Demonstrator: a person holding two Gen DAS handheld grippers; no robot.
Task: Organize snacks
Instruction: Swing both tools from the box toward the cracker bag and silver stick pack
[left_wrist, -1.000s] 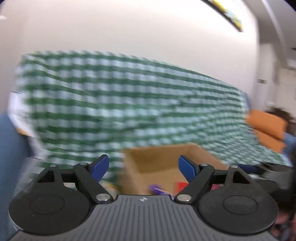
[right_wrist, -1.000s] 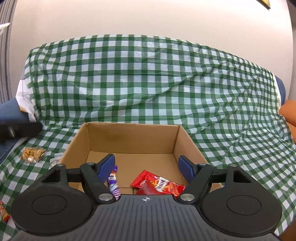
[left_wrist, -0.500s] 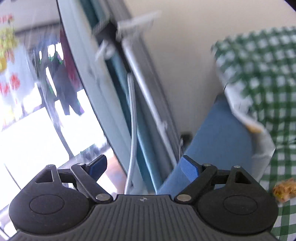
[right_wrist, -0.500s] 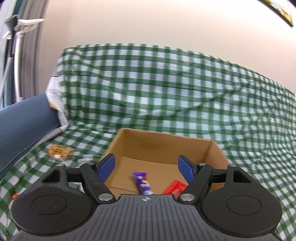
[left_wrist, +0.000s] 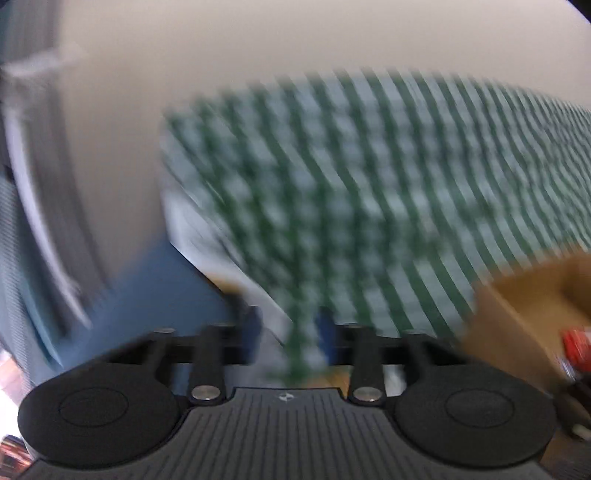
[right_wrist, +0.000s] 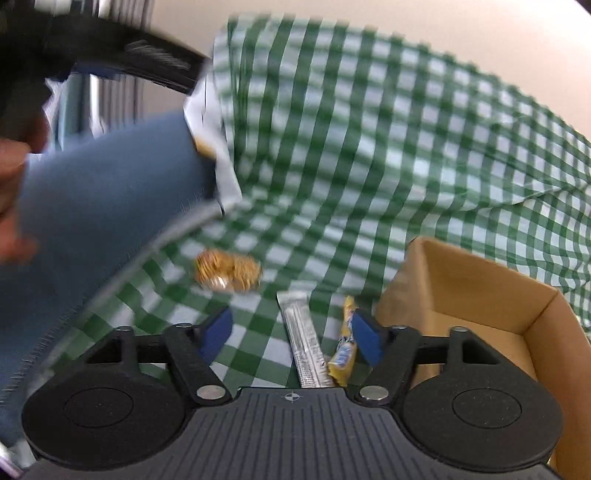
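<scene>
The right gripper (right_wrist: 291, 334) was held with jaws open, just narrowed, around nothing, above a silver stick packet (right_wrist: 301, 339) and yellow bar (right_wrist: 343, 345) lying on checked cloth beside the cardboard box (right_wrist: 480, 295). One packet should be squarely straddled before closing. The left gripper (left_wrist: 290, 334), blurred, had jaws nearly closed, empty.

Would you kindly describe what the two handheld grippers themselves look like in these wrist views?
Both look alike. The right gripper has a dark grey ribbed body bearing a small crosshair mark, two round black discs, black linkage arms with silver pivot pins, and blue finger pads. The left gripper shows the same build, though blurred. No cables are visible. Part of a hand shows; no sleeve can be made out.
</scene>
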